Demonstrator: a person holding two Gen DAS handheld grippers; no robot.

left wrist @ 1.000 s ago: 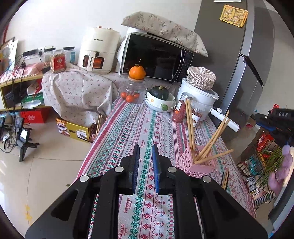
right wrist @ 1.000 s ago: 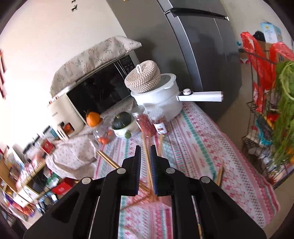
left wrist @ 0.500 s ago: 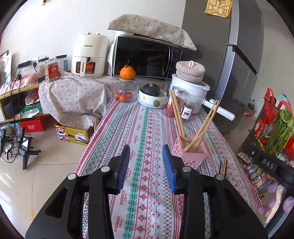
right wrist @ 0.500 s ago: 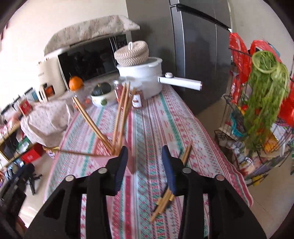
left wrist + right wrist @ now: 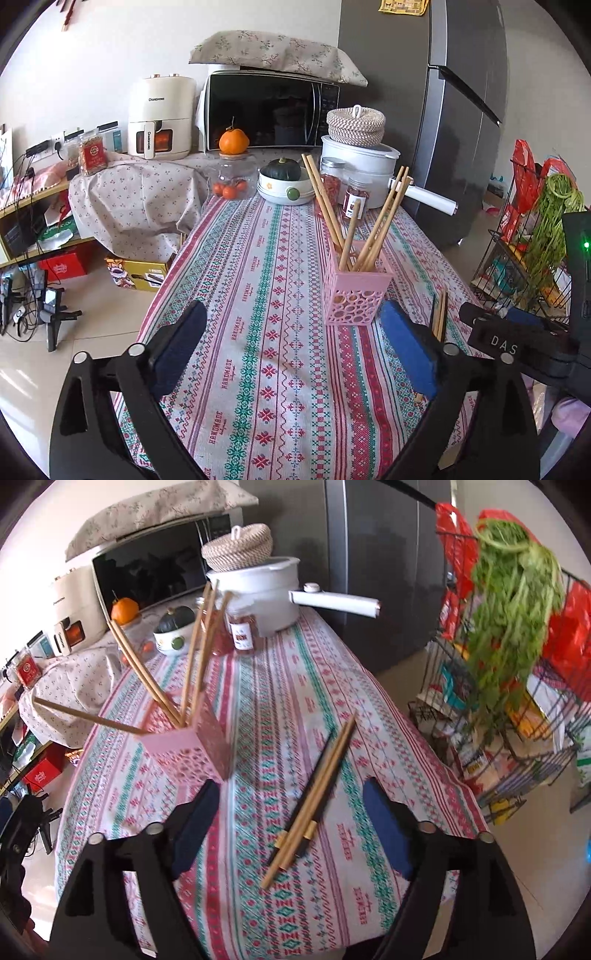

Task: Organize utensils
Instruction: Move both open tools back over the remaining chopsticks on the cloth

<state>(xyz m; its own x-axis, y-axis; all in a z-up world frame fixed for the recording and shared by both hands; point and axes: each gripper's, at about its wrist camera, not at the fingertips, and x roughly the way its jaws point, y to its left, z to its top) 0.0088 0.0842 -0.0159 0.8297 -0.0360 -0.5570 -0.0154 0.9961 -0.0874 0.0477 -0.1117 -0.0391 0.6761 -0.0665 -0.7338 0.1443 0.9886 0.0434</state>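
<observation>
A pink perforated holder [image 5: 355, 291] stands on the patterned tablecloth [image 5: 258, 295] with several wooden chopsticks [image 5: 384, 218] leaning out of it. It also shows in the right wrist view [image 5: 192, 747]. A few loose chopsticks [image 5: 314, 801], wooden and dark, lie flat on the cloth to the holder's right; they show in the left wrist view [image 5: 439, 314] too. My left gripper [image 5: 291, 336] is open and empty, hovering near the holder. My right gripper [image 5: 291, 812] is open and empty, just above the loose chopsticks.
At the table's far end stand a white pot [image 5: 365, 166] with a woven lid, spice jars [image 5: 354, 197], a bowl with a squash [image 5: 284, 181] and a tomato jar [image 5: 231, 181]. A microwave [image 5: 269, 110] and fridge [image 5: 443, 110] stand behind. A wire rack with greens [image 5: 517, 627] stands right.
Both grippers have opened wide from nearly shut. The right gripper has swung down over the loose chopsticks. The left view has pulled back and levelled on the holder.
</observation>
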